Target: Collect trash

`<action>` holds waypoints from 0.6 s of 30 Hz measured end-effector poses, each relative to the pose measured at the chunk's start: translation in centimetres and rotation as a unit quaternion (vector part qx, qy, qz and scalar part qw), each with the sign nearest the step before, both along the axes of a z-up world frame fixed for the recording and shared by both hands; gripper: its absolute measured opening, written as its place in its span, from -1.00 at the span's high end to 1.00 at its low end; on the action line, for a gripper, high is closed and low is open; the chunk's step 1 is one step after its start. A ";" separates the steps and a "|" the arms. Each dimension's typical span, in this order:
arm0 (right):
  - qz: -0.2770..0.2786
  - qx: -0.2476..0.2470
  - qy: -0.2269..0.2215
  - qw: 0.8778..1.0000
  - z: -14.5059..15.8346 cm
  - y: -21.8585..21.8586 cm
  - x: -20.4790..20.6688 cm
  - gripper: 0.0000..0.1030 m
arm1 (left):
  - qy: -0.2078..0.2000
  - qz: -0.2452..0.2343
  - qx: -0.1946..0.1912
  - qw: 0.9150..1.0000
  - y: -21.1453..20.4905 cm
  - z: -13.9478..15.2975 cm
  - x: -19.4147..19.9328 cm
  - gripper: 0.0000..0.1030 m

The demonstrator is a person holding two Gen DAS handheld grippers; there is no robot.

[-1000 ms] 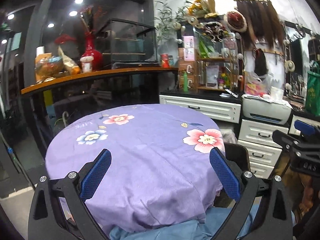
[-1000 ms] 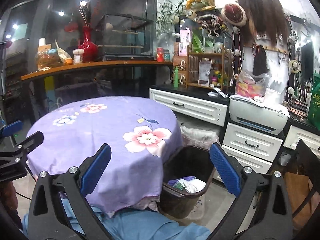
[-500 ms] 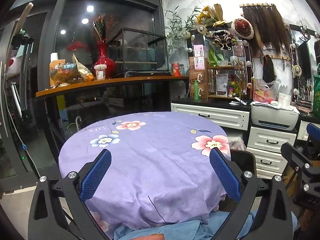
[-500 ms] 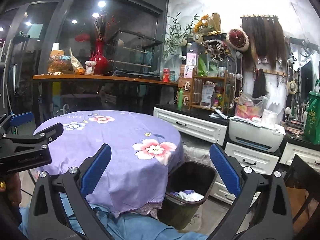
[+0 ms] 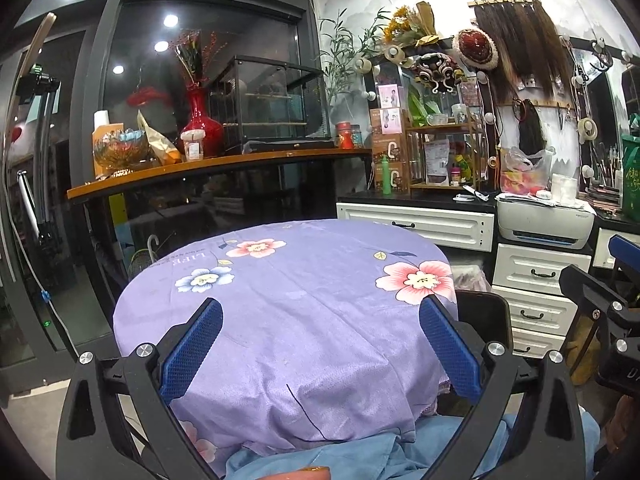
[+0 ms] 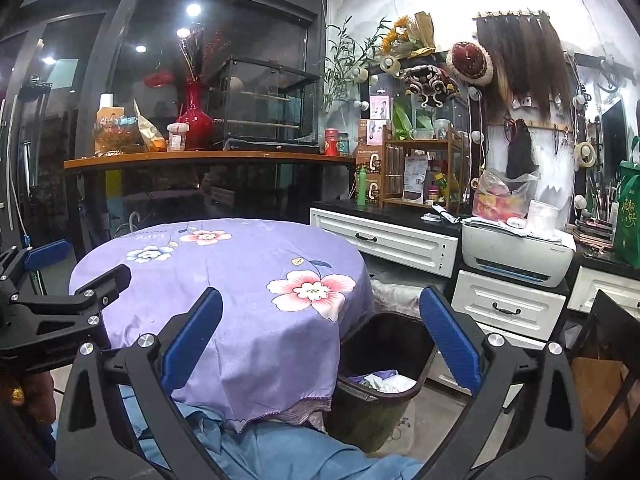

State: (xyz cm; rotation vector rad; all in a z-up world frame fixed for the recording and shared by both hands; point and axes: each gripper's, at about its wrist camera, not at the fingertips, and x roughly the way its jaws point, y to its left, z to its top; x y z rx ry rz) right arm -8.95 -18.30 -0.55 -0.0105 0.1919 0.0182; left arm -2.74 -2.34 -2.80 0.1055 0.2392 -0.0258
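A round table under a purple flowered cloth (image 5: 304,312) fills the middle of both views, and nothing lies on its top. A dark trash bin (image 6: 384,364) stands on the floor at the table's right side, holding crumpled white and purple scraps (image 6: 380,382). In the left wrist view only the bin's dark rim (image 5: 484,316) shows behind the cloth. My left gripper (image 5: 320,340) hangs open over the table's near edge, nothing between its blue pads. My right gripper (image 6: 320,336) is open too, between the table edge and the bin.
White drawer cabinets (image 6: 384,242) with a printer (image 6: 516,252) line the right wall. A wooden counter (image 5: 216,166) with a red vase (image 5: 200,120) runs behind the table. A dark chair back (image 6: 616,320) stands at far right. Blue-clothed legs (image 6: 280,448) sit below the table edge.
Both grippers have risen and tilted upward, so the table sits lower in view and more of the wall and ceiling shows. The bin has dropped toward the bottom of the right wrist view.
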 end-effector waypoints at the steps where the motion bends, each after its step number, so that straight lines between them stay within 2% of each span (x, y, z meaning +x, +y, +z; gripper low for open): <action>1: 0.001 0.000 0.001 1.000 0.0 0.0 0.0 -0.89 | 0.000 0.001 0.000 1.000 0.0 0.0 0.0 -0.89; 18: 0.005 0.006 0.008 1.000 -0.1 0.0 0.1 -0.89 | 0.011 -0.002 -0.004 1.000 0.2 -0.4 0.3 -0.89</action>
